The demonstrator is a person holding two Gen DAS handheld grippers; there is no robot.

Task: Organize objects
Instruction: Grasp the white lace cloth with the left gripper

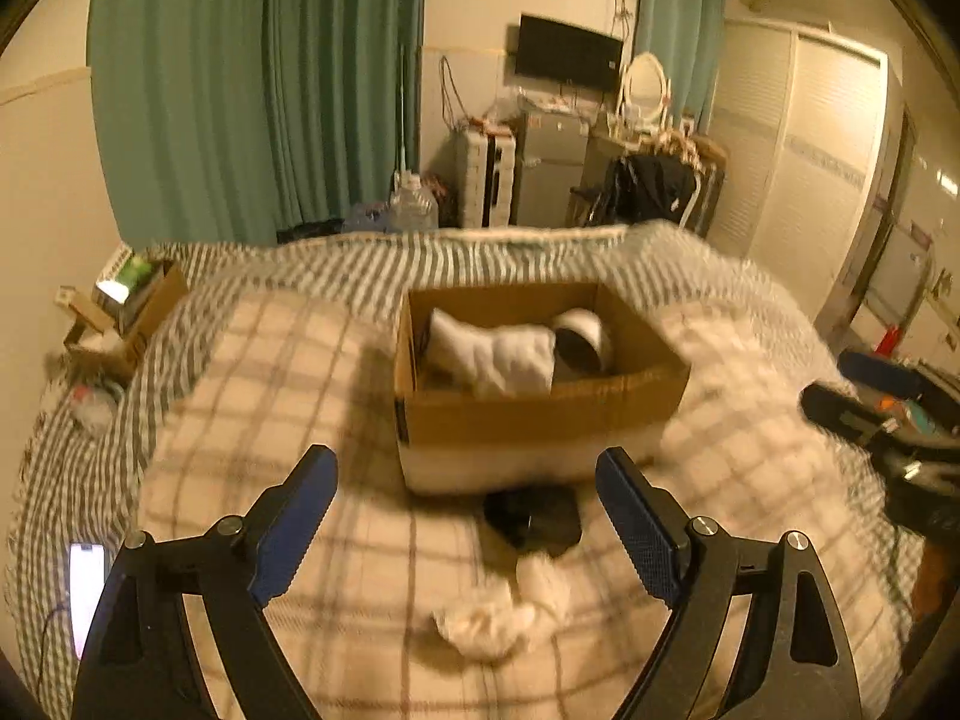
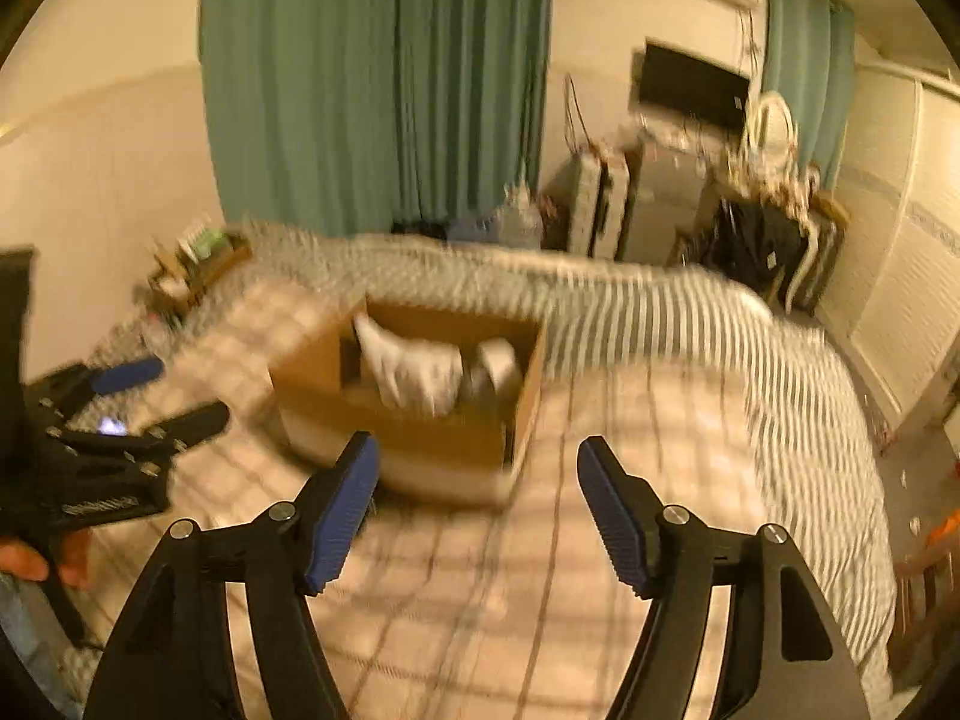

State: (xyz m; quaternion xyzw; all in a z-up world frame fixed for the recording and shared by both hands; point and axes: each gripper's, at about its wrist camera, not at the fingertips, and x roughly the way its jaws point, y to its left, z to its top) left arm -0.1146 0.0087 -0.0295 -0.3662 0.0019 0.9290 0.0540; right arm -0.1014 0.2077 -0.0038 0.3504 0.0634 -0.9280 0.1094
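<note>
On the bed [image 1: 240, 372], mid-frame: a box [image 1: 528, 420] holding socks [image 1: 498, 354].
Both grippers, left [image 1: 465, 522] and right [image 2: 477, 510], hover with jaws spread, empty; loose socks [image 1: 510, 612] lie below the box.

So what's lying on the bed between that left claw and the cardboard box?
In the left wrist view, a black sock and a white sock lie on the checked blanket between the left gripper and the box.

One box [image 1: 528, 414], two grippers [image 1: 465, 516] [image 2: 477, 510].
</note>
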